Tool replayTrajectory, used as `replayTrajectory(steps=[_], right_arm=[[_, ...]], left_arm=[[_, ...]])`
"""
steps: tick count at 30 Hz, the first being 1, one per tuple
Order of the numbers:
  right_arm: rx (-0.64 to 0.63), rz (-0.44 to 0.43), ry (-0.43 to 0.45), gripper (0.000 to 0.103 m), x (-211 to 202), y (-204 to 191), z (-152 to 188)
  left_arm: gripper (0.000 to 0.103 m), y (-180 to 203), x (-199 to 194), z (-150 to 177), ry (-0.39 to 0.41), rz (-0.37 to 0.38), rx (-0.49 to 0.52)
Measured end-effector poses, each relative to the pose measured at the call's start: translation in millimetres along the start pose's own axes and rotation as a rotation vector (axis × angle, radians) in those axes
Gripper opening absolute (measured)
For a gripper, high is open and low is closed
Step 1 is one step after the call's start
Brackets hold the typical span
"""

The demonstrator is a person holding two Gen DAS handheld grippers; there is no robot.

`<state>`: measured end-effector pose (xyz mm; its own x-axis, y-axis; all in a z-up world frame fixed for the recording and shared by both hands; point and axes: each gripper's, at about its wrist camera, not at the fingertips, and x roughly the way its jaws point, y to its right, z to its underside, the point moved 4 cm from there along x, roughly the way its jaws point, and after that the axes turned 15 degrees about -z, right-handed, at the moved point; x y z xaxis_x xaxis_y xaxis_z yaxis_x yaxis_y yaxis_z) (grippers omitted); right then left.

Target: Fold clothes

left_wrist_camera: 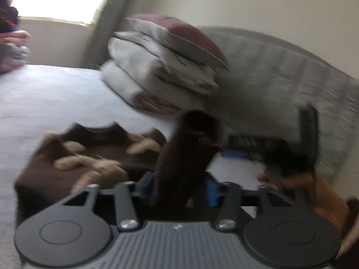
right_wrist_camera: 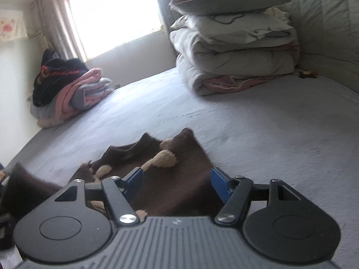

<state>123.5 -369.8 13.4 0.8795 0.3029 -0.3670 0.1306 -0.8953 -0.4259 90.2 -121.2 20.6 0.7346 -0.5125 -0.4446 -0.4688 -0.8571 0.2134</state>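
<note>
1. I'm working over a bed [right_wrist_camera: 258, 121] with a pale grey sheet. Stacked bedding [right_wrist_camera: 233, 51] sits well clear at its head, and a heap of clothes [right_wrist_camera: 67, 94] lies at the far edge.
2. The brown sweater [right_wrist_camera: 157, 174] with tan patches lies spread near me, presumably so it can be folded.
3. My left gripper [left_wrist_camera: 177, 187] has a sleeve [left_wrist_camera: 188, 152] standing up between its blue pads. Blur hides any contact, so I cannot tell whether it is clamped.
4. My right gripper [right_wrist_camera: 177, 183] hangs over the sweater with its jaws apart, holding nothing.
5. A hand [left_wrist_camera: 309, 190] holds the right gripper at the frame's edge, smeared and partly cut off.
</note>
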Motion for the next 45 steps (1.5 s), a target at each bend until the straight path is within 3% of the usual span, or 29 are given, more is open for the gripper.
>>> replayTrajectory(steps=[4,8,11,14,19,24,29,31,33,34,35,36,41,43,45], right_arm=[[0.024,0.019,0.022,0.070,-10,11,-3],[0.043,0.029,0.039,0.070,-15,19,-6],[0.054,0.022,0.040,0.070,-17,21,-7],[0.037,0.007,0.010,0.070,-15,17,-4],[-0.002,-0.016,-0.138,0.070,0,9,11],[-0.074,-0.005,-0.283,0.070,17,-1,30],[-0.146,-0.026,-0.408,0.070,29,-11,50],[-0.161,-0.028,-0.431,0.069,35,-13,57],[-0.172,-0.029,-0.439,0.062,40,-16,62],[-0.181,-0.039,-0.442,0.048,41,-19,64],[-0.189,-0.059,-0.444,0.026,43,-24,65],[-0.191,-0.078,-0.440,0.018,43,-28,64],[-0.221,-0.122,-0.325,0.012,36,-51,49],[-0.231,-0.120,-0.314,0.012,38,-55,49],[-0.270,-0.071,-0.368,0.013,48,-54,59]], left_arm=[[0.066,9,-7,5,-0.036,0.053,0.080],[0.075,-9,-13,7,-0.068,-0.032,0.062],[0.077,-32,-16,4,-0.092,-0.060,-0.012],[0.083,-59,-14,-1,-0.101,-0.146,-0.098],[0.080,-121,0,9,-0.170,-0.297,-0.380],[0.069,-160,11,25,-0.184,-0.323,-0.655],[0.057,-166,29,27,-0.157,-0.321,-0.699],[0.046,-169,33,28,-0.148,-0.311,-0.705],[0.013,-175,37,30,-0.143,-0.299,-0.718],[0.013,-178,38,32,-0.138,-0.292,-0.726],[0.013,-181,33,32,-0.106,-0.277,-0.763],[0.012,-185,29,33,-0.073,-0.262,-0.799],[0.012,-197,9,34,0.060,-0.287,-0.879],[0.012,-205,12,44,0.015,-0.347,-0.884],[0.016,-209,16,51,-0.034,-0.393,-0.895]])
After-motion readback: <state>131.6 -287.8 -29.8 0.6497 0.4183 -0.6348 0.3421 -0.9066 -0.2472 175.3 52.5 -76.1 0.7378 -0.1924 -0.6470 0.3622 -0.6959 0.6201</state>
